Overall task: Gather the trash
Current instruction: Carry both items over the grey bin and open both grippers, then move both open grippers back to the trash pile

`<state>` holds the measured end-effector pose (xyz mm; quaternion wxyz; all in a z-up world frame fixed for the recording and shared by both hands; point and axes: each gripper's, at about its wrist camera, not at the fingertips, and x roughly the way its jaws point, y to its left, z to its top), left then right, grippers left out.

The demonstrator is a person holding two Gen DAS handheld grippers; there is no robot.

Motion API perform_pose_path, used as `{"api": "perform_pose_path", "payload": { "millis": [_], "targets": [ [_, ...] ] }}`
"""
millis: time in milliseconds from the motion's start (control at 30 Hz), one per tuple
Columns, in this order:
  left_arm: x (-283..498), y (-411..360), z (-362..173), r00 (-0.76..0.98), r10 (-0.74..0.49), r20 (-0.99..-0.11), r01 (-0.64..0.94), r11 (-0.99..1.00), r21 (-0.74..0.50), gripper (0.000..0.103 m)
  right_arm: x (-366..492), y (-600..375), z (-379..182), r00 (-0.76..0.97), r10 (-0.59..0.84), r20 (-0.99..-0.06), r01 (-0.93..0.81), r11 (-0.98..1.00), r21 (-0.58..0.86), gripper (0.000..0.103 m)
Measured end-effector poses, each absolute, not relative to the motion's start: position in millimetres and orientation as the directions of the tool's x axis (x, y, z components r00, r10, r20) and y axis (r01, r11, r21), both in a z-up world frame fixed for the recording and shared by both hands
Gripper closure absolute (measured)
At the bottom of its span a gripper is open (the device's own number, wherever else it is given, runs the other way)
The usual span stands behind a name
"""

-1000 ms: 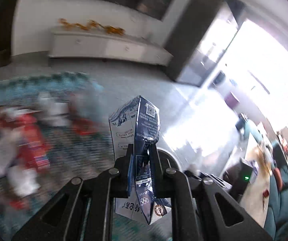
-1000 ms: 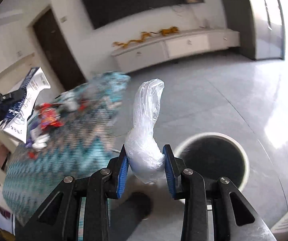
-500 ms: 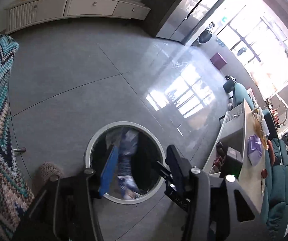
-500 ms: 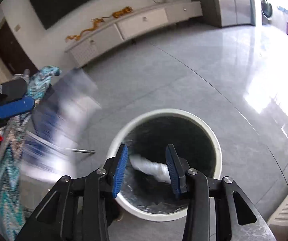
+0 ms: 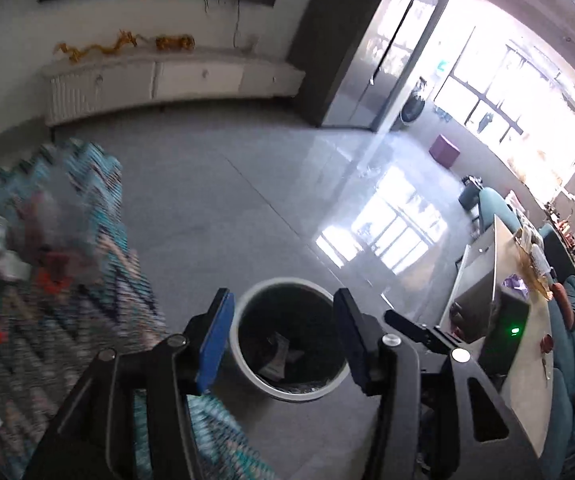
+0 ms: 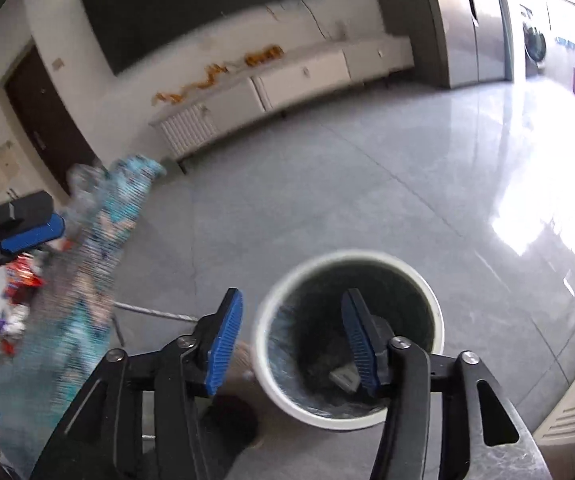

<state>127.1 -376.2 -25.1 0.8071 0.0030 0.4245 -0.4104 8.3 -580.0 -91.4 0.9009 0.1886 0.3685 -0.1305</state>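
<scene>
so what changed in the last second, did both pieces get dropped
Yes. The left gripper let go of the blue carton and the right gripper let go of the plastic bag; both went into the bin. Both jaws now have nothing between them, and the right jaws are opening. The bin stayed put, and trash remains on the patterned cloth.

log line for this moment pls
left hand-held gripper: open, empty | right hand-held gripper: opening, empty | bin: trash inside

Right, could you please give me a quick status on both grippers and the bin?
Left gripper open, empty; right gripper opening, empty. Round white waste bin holds trash. More litter on zigzag cloth. Nothing in the way.
</scene>
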Motion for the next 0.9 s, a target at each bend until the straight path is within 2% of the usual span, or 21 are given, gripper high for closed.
{"api": "perform_pose_path", "payload": {
  "millis": [67, 100, 200, 300, 467, 600, 767, 900],
  "targets": [
    [116.6, -352.4, -2.9, 0.370, -0.657, -0.657, 0.661, 0.683, -0.311, 0.040, 3.3, -565.1, -67.0, 0.729, -0.101, -0.678, 0.348, 0.906, 0.240, 0.042],
    [111.1, -337.3, 7.9, 0.408, -0.657, -0.634, 0.656, 0.694, -0.296, 0.038, -0.3, -552.2, -47.3, 0.753, -0.109, -0.649, 0.330, 0.916, 0.229, 0.036],
    [97.8, -285.0, 37.3, 0.507, -0.648, -0.568, 0.634, 0.727, -0.264, 0.037, -6.1, -521.5, -3.9, 0.801, -0.130, -0.585, 0.294, 0.936, 0.194, 0.022],
    [80.8, -237.9, 58.1, 0.597, -0.618, -0.512, 0.594, 0.769, -0.237, 0.037, -13.3, -486.7, 36.9, 0.839, -0.136, -0.527, 0.260, 0.951, 0.170, 0.012],
    [67.6, -156.8, 78.4, 0.681, -0.538, -0.497, 0.520, 0.833, -0.189, 0.036, -25.0, -435.8, 86.8, 0.891, -0.111, -0.441, 0.203, 0.965, 0.165, 0.002],
    [61.3, -92.8, 83.3, 0.735, -0.468, -0.491, 0.451, 0.878, -0.161, 0.032, -29.1, -388.2, 111.2, 0.913, -0.075, -0.401, 0.134, 0.983, 0.123, 0.000],
    [62.8, -21.5, 78.7, 0.781, -0.392, -0.487, 0.357, 0.919, -0.168, 0.021, -32.0, -345.5, 122.8, 0.933, 0.014, -0.360, 0.038, 0.990, 0.139, 0.000],
    [71.8, 21.7, 61.1, 0.788, -0.338, -0.514, 0.291, 0.941, -0.173, 0.019, -19.4, -319.1, 115.9, 0.925, 0.048, -0.378, 0.003, 0.991, 0.132, 0.000]
  ]
}}
